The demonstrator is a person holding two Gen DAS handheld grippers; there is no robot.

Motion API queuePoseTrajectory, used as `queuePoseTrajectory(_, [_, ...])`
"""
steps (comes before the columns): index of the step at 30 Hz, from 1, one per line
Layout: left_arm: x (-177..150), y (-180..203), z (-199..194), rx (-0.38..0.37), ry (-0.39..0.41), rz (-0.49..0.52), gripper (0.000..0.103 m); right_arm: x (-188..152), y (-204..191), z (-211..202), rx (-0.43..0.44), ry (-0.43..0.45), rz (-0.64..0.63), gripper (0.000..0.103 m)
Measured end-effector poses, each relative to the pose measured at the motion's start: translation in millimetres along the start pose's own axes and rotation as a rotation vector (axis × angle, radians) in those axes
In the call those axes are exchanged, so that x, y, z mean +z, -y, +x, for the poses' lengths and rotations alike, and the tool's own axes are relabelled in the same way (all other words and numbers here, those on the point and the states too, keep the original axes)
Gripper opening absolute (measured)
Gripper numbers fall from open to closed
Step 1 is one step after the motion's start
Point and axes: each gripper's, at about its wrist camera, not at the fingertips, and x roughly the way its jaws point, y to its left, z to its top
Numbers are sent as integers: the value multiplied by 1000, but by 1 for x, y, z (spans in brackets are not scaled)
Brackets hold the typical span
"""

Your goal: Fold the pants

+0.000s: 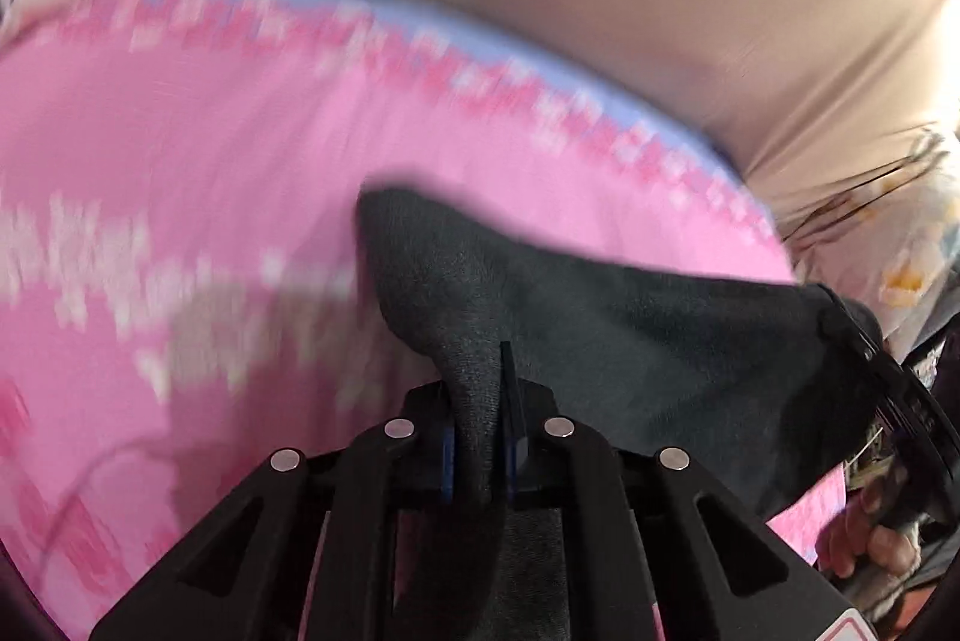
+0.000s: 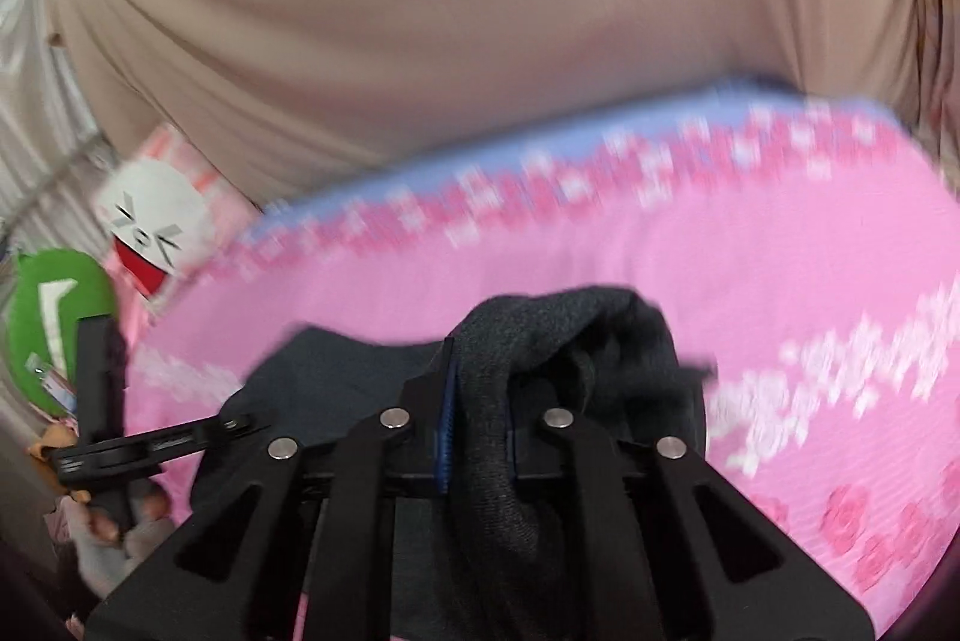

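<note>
Dark grey pants [image 1: 600, 317] hang stretched between my two grippers above a pink bed cover [image 1: 180, 149]. My left gripper [image 1: 477, 401] is shut on a bunched edge of the pants. My right gripper [image 2: 480, 389] is shut on another bunched edge of the pants [image 2: 540, 341]. The right gripper also shows at the right edge of the left wrist view [image 1: 888, 377], clamped on the cloth. The left gripper shows at the left of the right wrist view [image 2: 150, 443]. Both views are motion-blurred.
The pink bed cover [image 2: 780, 281] has a flowered band and a blue edge [image 2: 600, 125]. A beige curtain [image 2: 420, 11] hangs behind the bed. A white cartoon-face pillow [image 2: 156, 227] and a green cushion [image 2: 54, 317] lie at the bed's left end.
</note>
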Motion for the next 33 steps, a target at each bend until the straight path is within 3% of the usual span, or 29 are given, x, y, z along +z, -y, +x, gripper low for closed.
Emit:
queuePoseTrajectory(3, [10, 12, -7, 13, 52, 62, 9, -1, 9, 5, -76, 11, -27, 11])
queuePoseTrajectory(5, [3, 5, 18, 103, -12, 76, 14, -19, 38, 34, -138, -103, 21, 22])
queuePoseTrajectory(7, [-10, -8, 28, 146, -62, 52, 22, -36, 60, 37, -147, -155, 119, 27])
queuePoseTrajectory(8, [-17, -11, 19, 149, -33, 42, 26, -43, 66, 28, -127, -142, 153, 43])
queuePoseTrajectory(10, [-26, -11, -5, 176, 24, 49, 40, -56, 72, -2, -155, -103, 185, 58])
queuePoseTrajectory(13, [-38, -6, -36, 193, 82, 62, 51, -70, 68, -34, -133, -94, 204, 58])
queuePoseTrajectory(16, [-49, 5, -47, 212, 113, 98, 54, -82, 53, -50, -96, -109, 188, 57])
queuePoseTrajectory(20, [-65, 8, -47, 247, 156, 122, 58, -101, 55, -34, -36, -179, 265, 54])
queuePoseTrajectory(24, [-71, -4, -45, 208, 123, 72, 58, -98, 58, -35, -35, -156, 309, 54])
queuePoseTrajectory(27, [-74, -9, -47, 218, 128, 74, 58, -91, 49, -37, -38, -144, 296, 53])
queuePoseTrajectory(28, [-75, -10, -48, 223, 130, 80, 58, -90, 44, -33, -56, -154, 268, 50])
queuePoseTrajectory(31, [-77, -15, -50, 201, 132, 71, 58, -91, 38, -18, -99, -167, 240, 20])
queuePoseTrajectory(33, [-77, -21, -56, 193, 147, 58, 58, -86, 28, -17, -102, -154, 224, 18])
